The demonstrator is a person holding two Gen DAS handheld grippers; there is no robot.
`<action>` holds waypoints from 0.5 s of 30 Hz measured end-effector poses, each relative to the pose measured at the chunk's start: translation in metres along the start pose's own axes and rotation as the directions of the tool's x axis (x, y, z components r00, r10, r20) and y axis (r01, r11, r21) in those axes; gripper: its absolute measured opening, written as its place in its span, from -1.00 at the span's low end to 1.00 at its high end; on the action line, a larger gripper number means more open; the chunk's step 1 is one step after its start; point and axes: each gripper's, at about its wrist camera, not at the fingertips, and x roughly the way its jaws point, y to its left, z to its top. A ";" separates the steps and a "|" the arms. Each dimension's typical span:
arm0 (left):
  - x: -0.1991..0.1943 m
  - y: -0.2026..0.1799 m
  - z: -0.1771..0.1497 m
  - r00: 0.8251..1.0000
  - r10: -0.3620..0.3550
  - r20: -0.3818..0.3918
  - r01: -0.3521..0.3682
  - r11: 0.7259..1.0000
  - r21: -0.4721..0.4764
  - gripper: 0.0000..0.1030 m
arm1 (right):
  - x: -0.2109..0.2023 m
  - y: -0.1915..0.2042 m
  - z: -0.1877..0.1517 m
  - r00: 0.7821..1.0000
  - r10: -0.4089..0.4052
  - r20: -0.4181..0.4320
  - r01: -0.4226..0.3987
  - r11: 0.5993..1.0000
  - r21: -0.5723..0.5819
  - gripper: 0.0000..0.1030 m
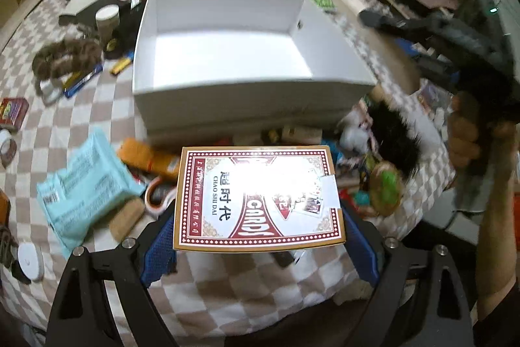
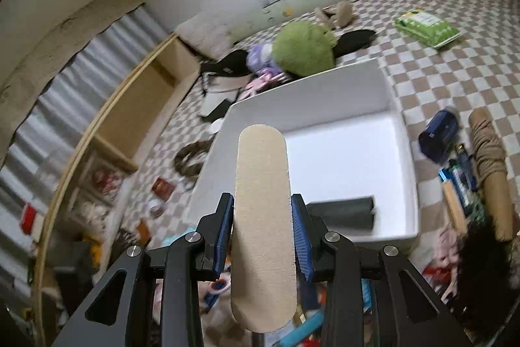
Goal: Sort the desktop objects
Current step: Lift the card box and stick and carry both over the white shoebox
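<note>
My left tongs (image 1: 260, 236) grip the red-patterned playing-card box (image 1: 256, 197) short of the white cardboard box (image 1: 247, 100); my right tongs (image 2: 262, 233) pinch a flat wooden stick (image 2: 262, 217) over it. I'd clear the near wall before letting go.

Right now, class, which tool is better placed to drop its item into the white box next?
Right. The right tool holds its wooden stick already over the white box; the left tool's card box is short of it.
</note>
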 end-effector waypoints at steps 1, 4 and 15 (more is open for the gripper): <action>-0.001 -0.002 0.004 1.000 -0.003 0.013 0.003 1.000 0.001 0.77 | 0.002 -0.003 0.003 1.000 -0.018 0.007 0.018 1.000 0.002 -0.30; -0.001 -0.010 0.015 0.999 -0.013 0.037 0.013 1.000 0.001 0.77 | 0.010 -0.012 0.012 0.997 -0.073 0.029 0.073 0.997 0.008 -0.30; 0.018 -0.019 0.054 0.996 -0.013 0.093 0.014 1.000 -0.017 0.77 | 0.043 -0.046 0.028 0.983 -0.178 0.034 0.175 0.981 0.080 -0.30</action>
